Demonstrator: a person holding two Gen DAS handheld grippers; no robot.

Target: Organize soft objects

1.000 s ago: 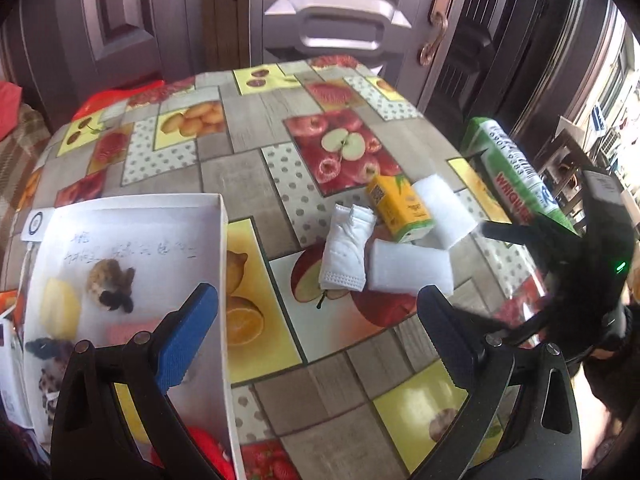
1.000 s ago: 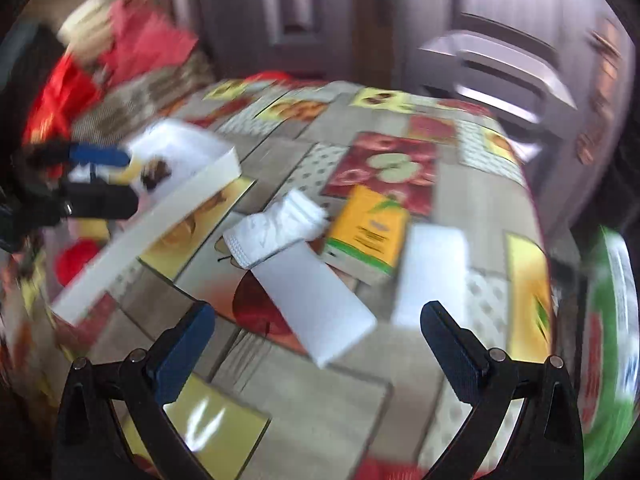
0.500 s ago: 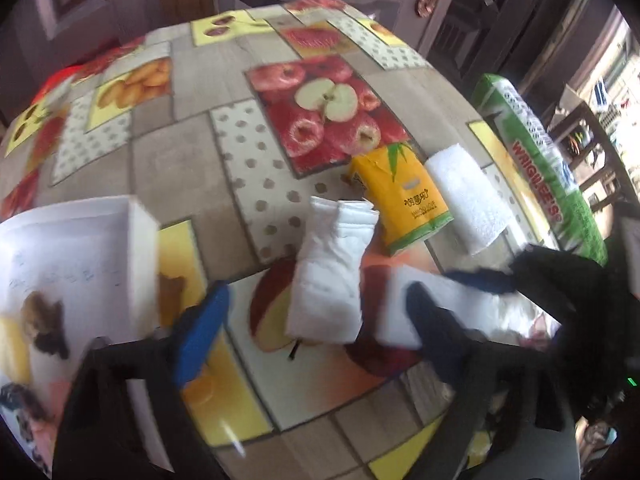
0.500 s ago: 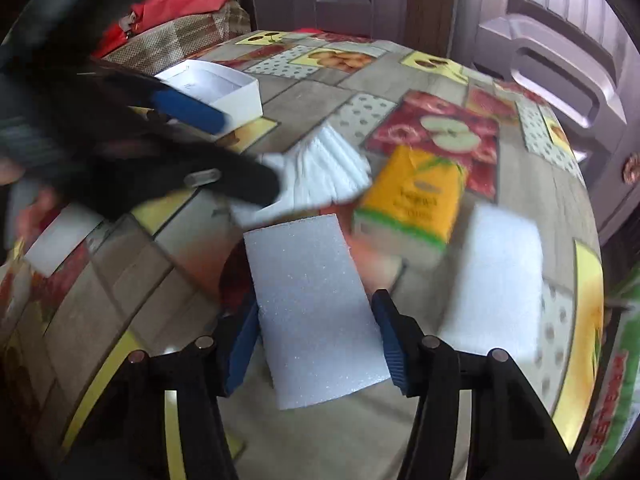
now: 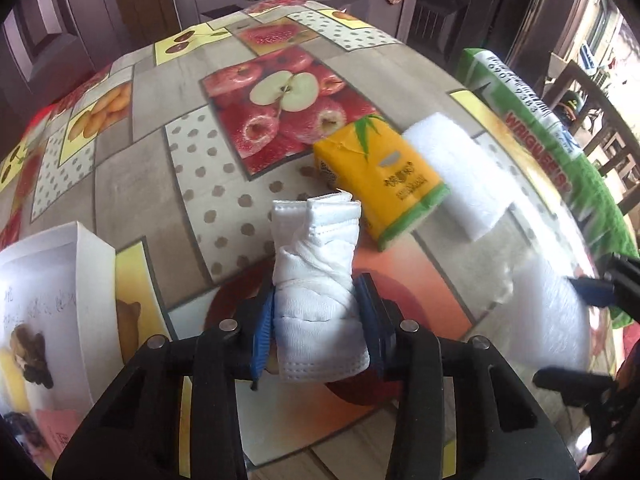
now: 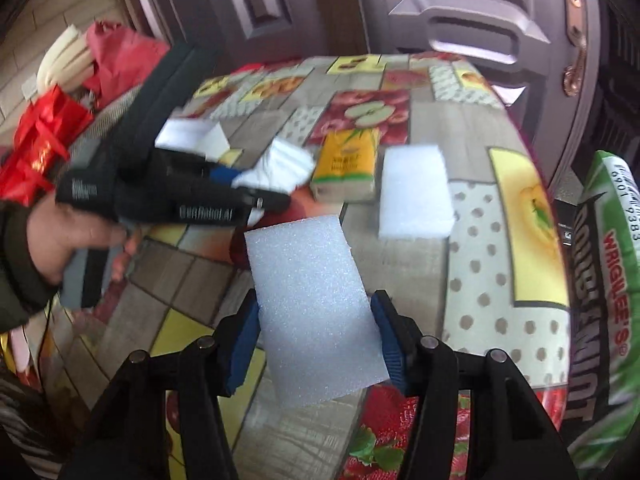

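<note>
My left gripper [image 5: 316,328] is shut on a folded white cloth [image 5: 316,272], which also shows in the right wrist view [image 6: 280,168]. My right gripper [image 6: 316,328] is shut on a white foam block [image 6: 312,300], held just above the fruit-print tablecloth; it appears blurred in the left wrist view [image 5: 544,312]. A yellow tissue pack [image 5: 380,176] [image 6: 348,164] and a second white foam block [image 5: 456,172] [image 6: 416,192] lie on the table beyond both grippers.
An open white box [image 5: 96,256] holding small items sits at the left; it also shows in the right wrist view [image 6: 192,140]. A green Wrigley's bag [image 5: 560,140] [image 6: 604,280] lies along the table's right edge. Doors stand behind the table.
My left gripper moved forward from the box and closed on the white cloth. My right gripper closed on the foam block and holds it.
</note>
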